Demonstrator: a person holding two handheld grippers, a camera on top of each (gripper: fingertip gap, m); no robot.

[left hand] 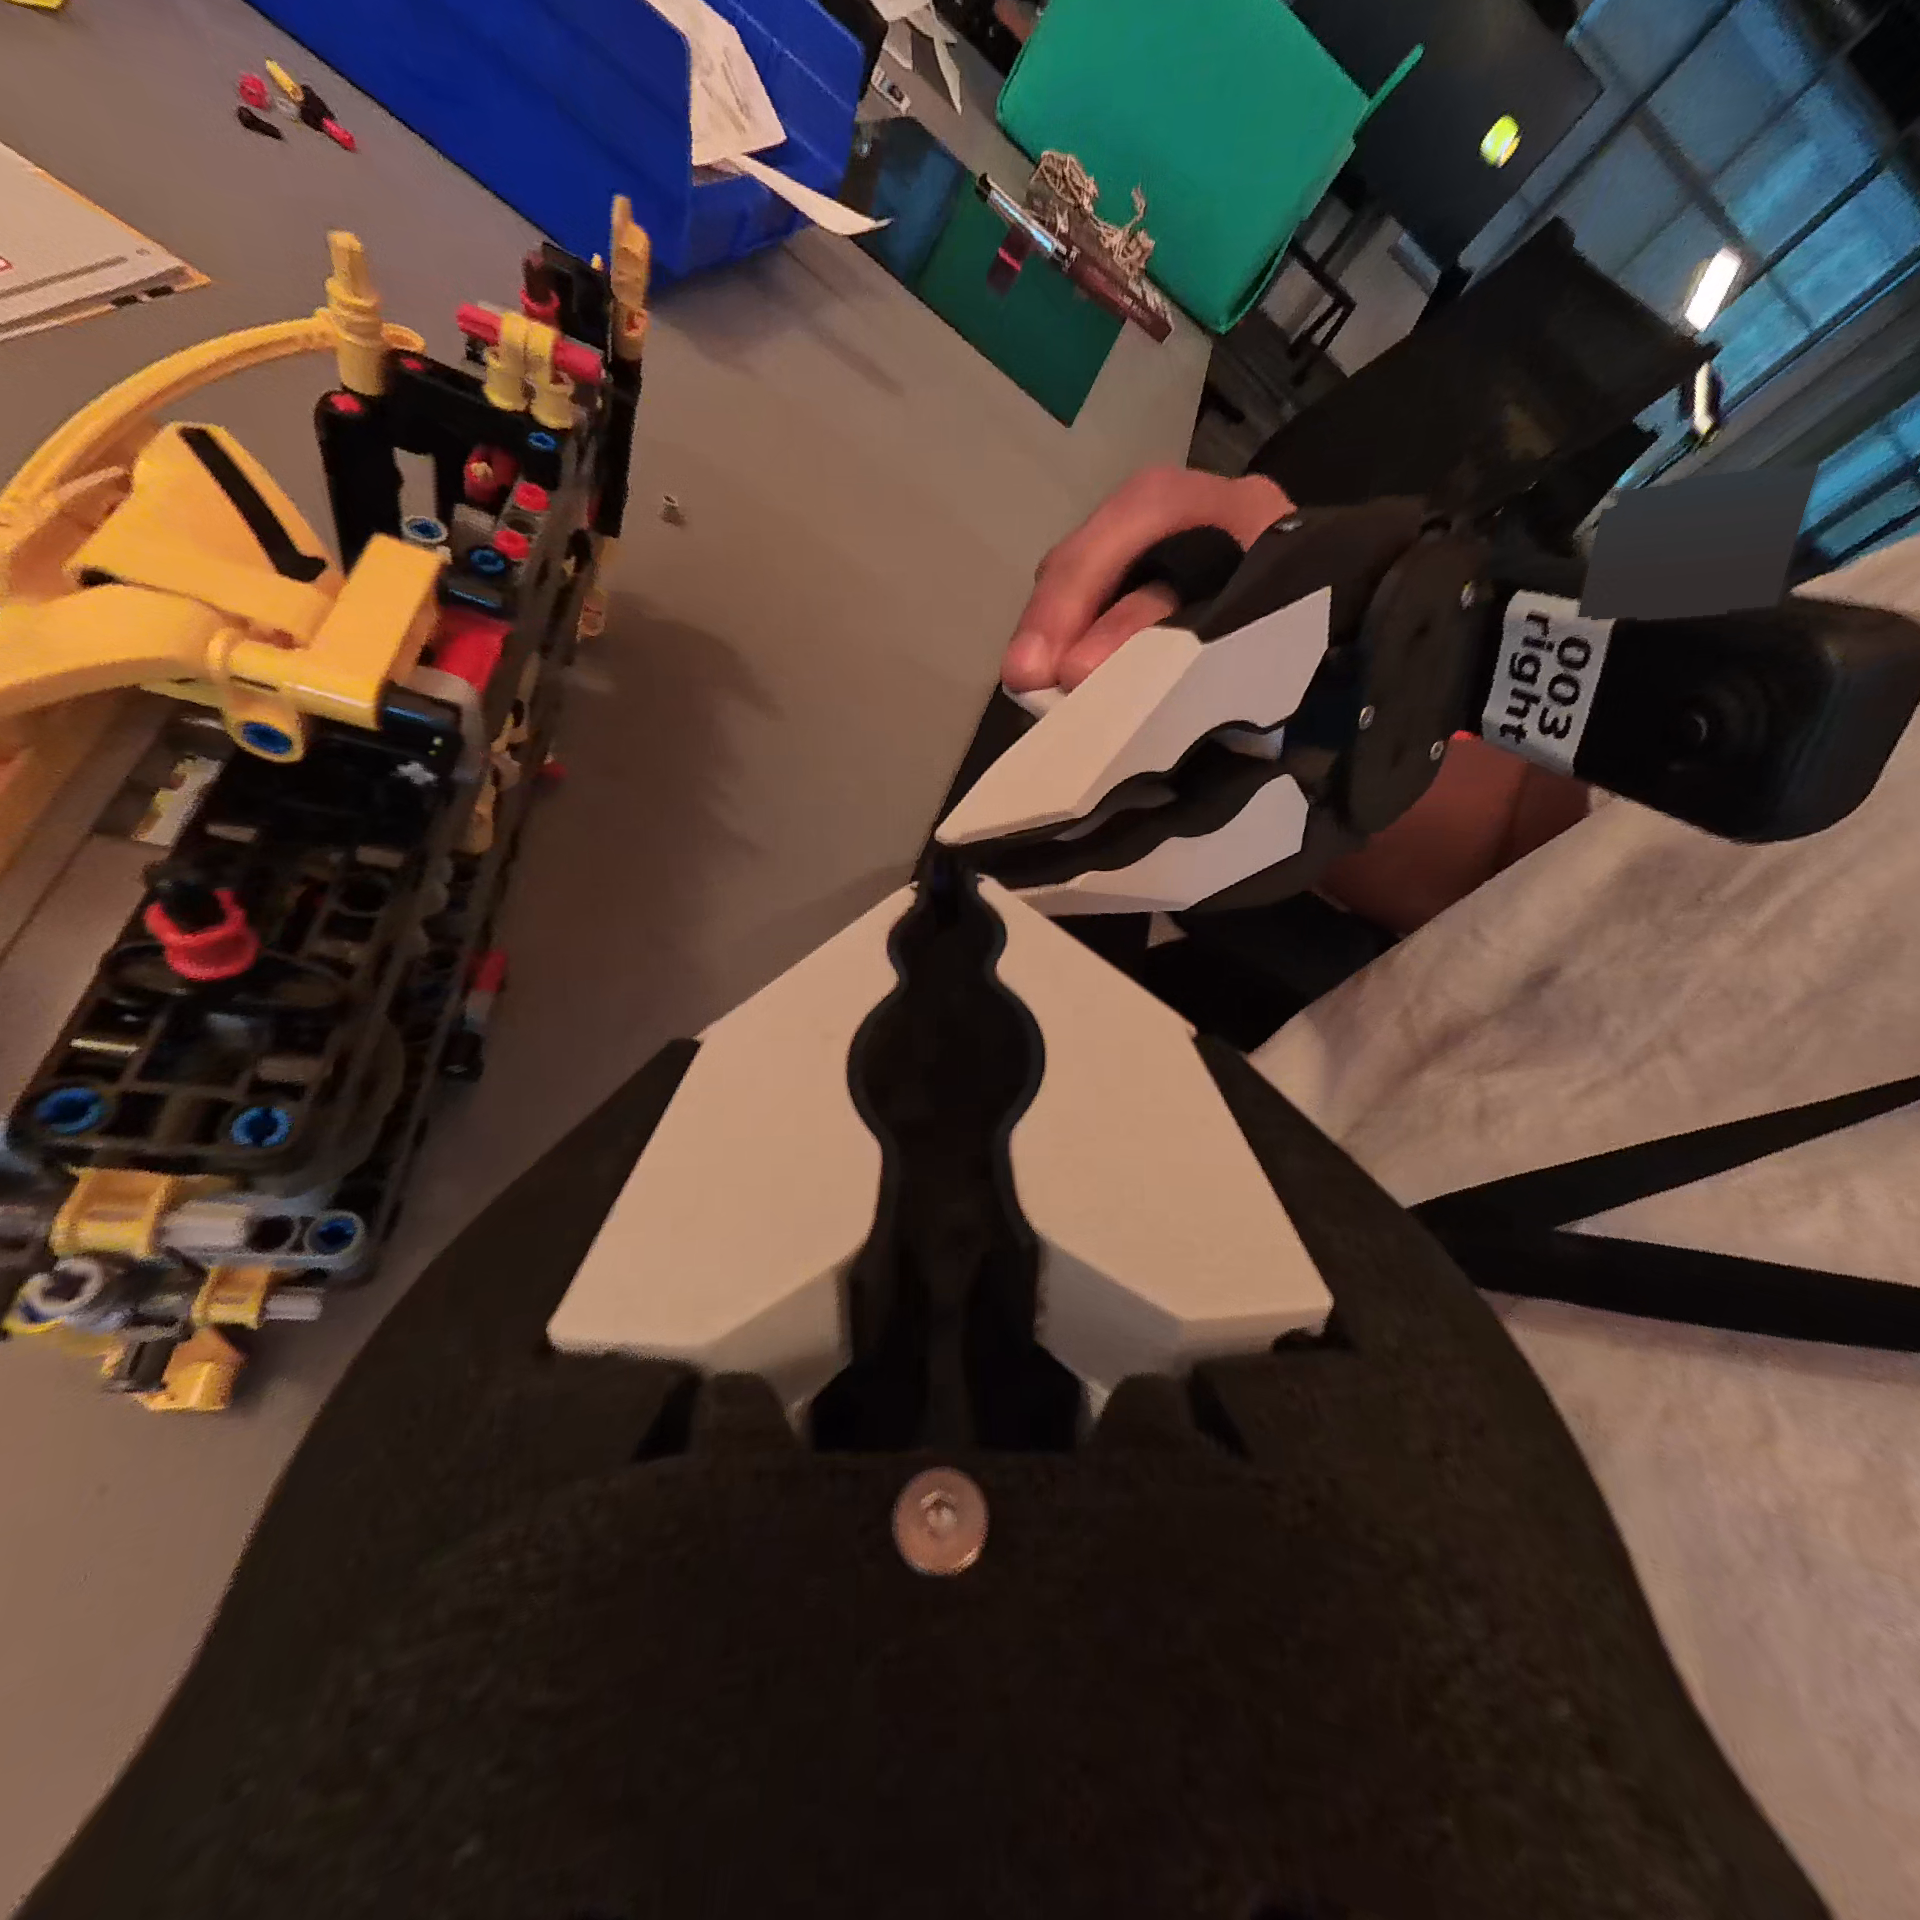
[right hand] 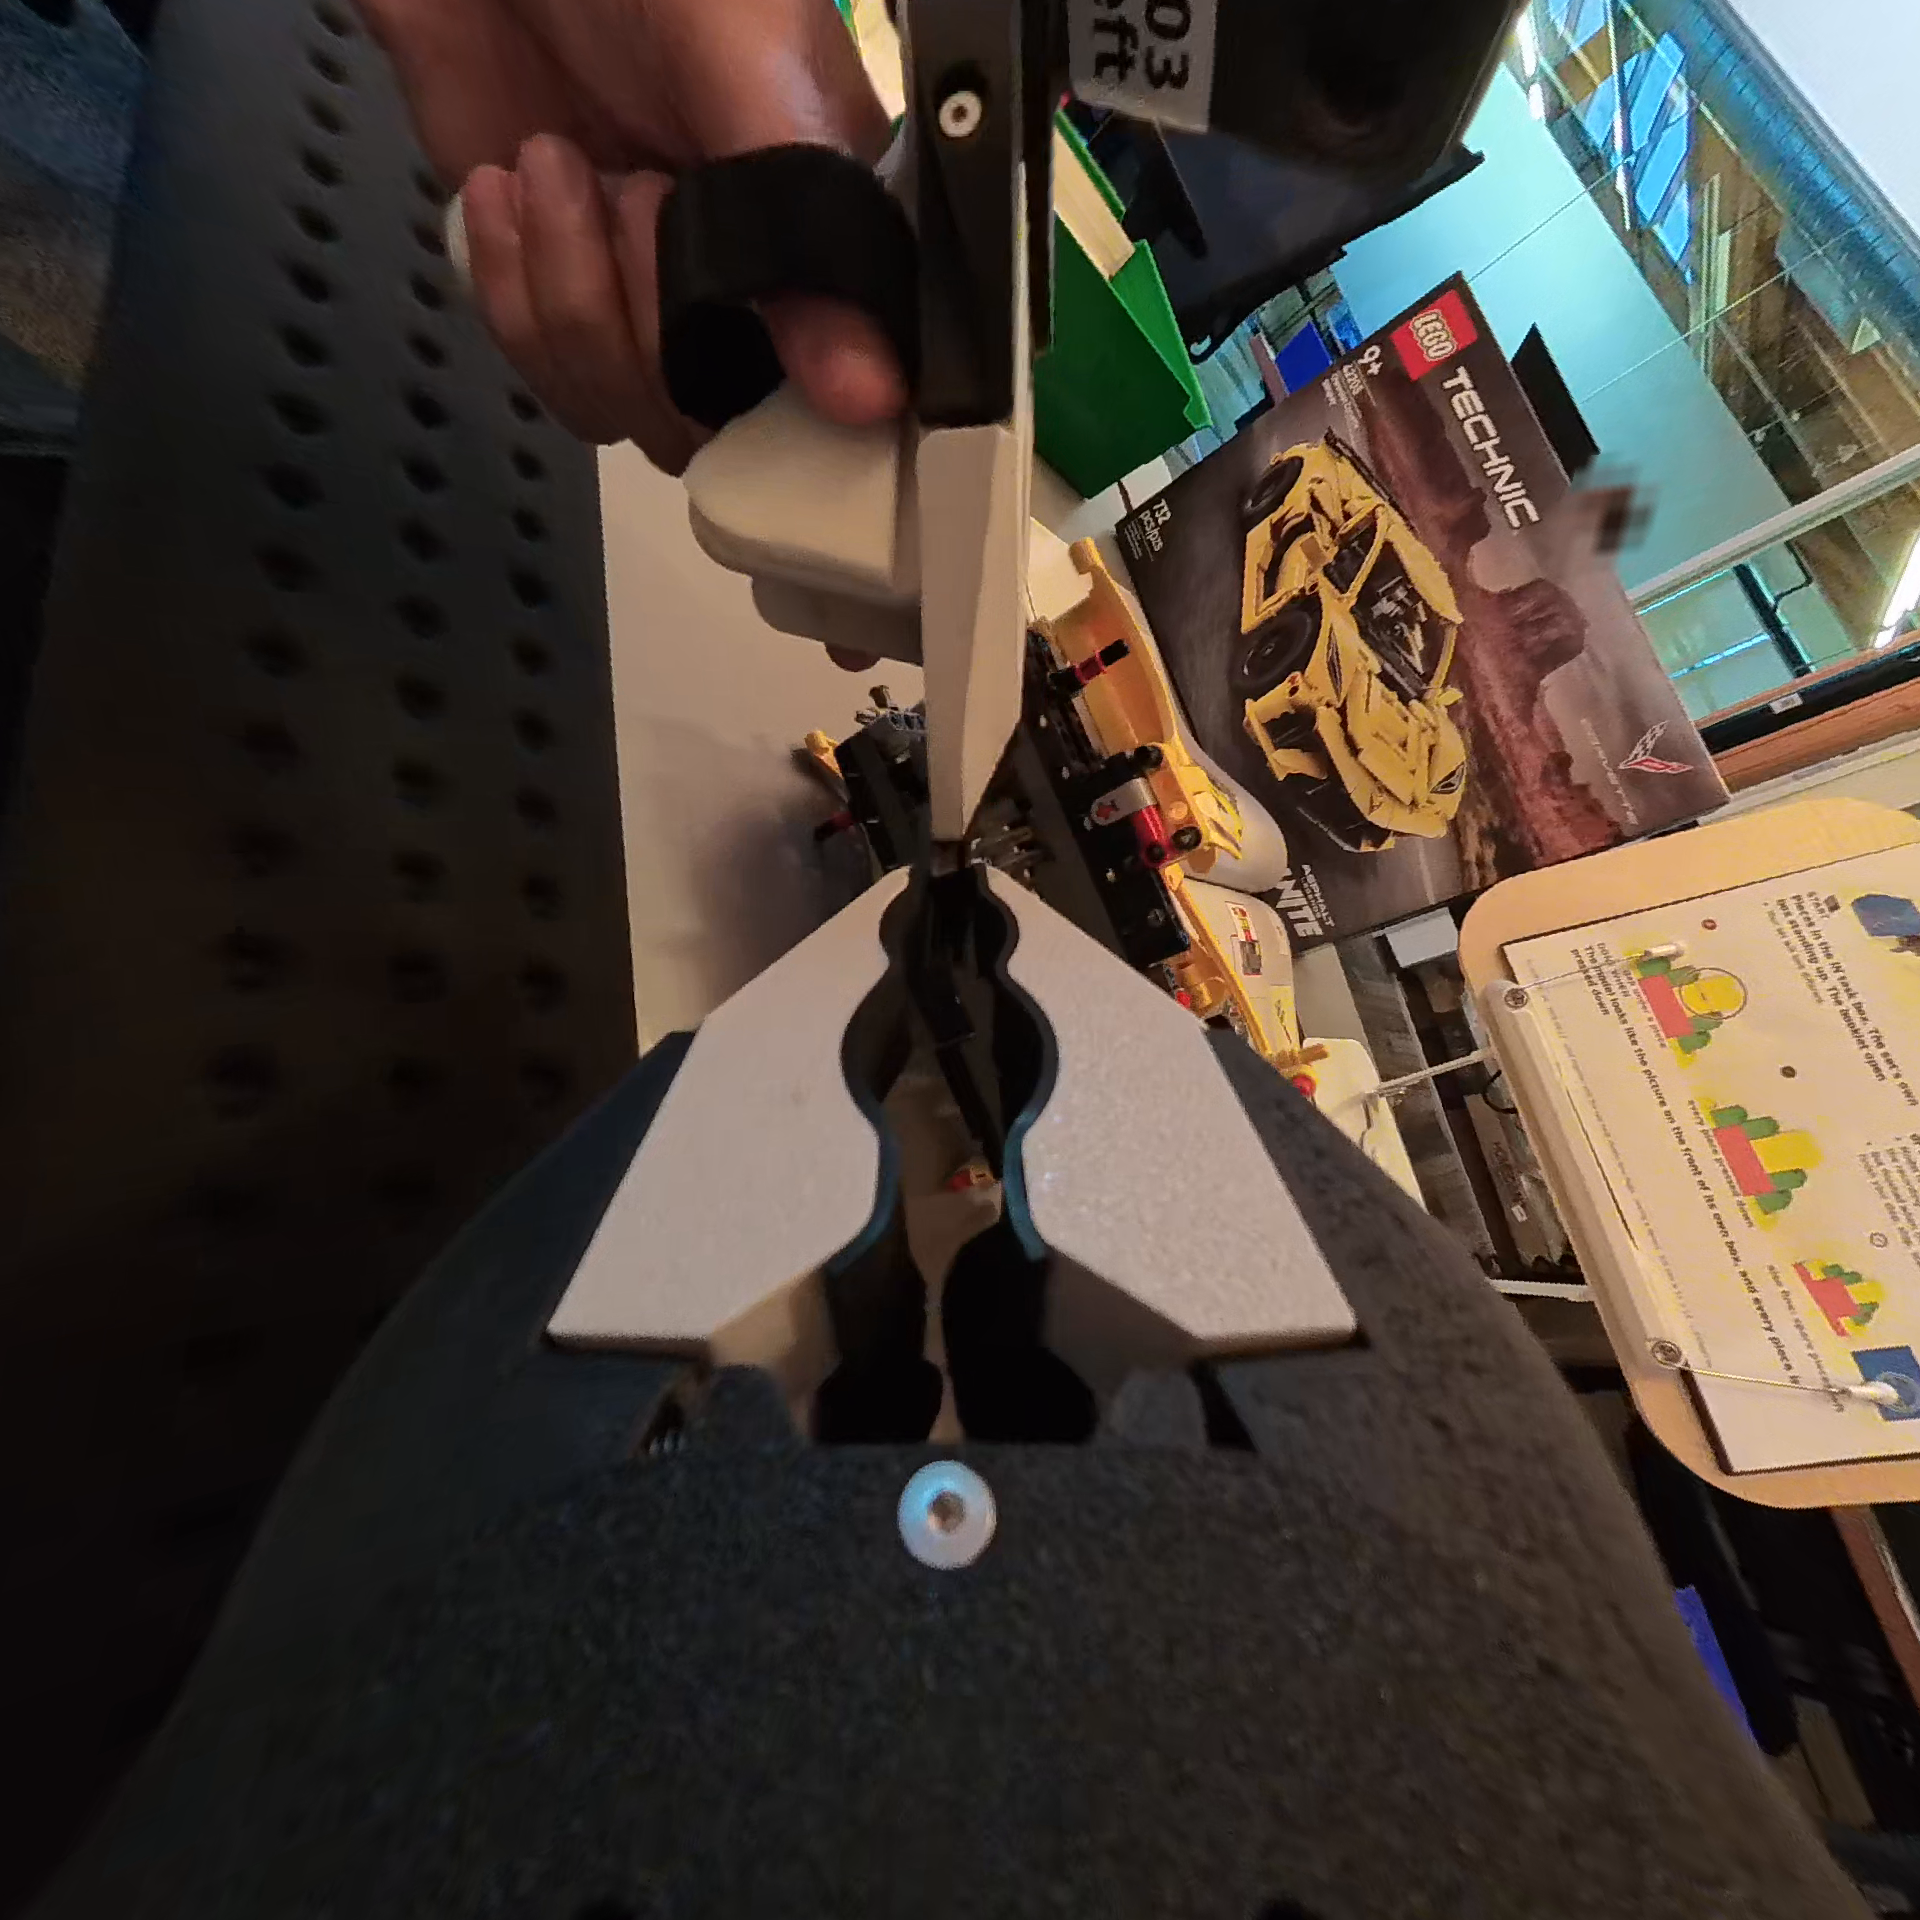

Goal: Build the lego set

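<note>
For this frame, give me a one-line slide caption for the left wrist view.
Left tool and right tool meet tip to tip over the grey table, pinching a small dark piece, beside the half-built yellow and black car.

Glossy plastic car model on a smooth matt grey table.

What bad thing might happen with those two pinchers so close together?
1. The left tool and right tool meet tip to tip on a small dark piece; it might slip and drop.
2. The half-built yellow car sits close by on the table; a tool might bump it.
</note>
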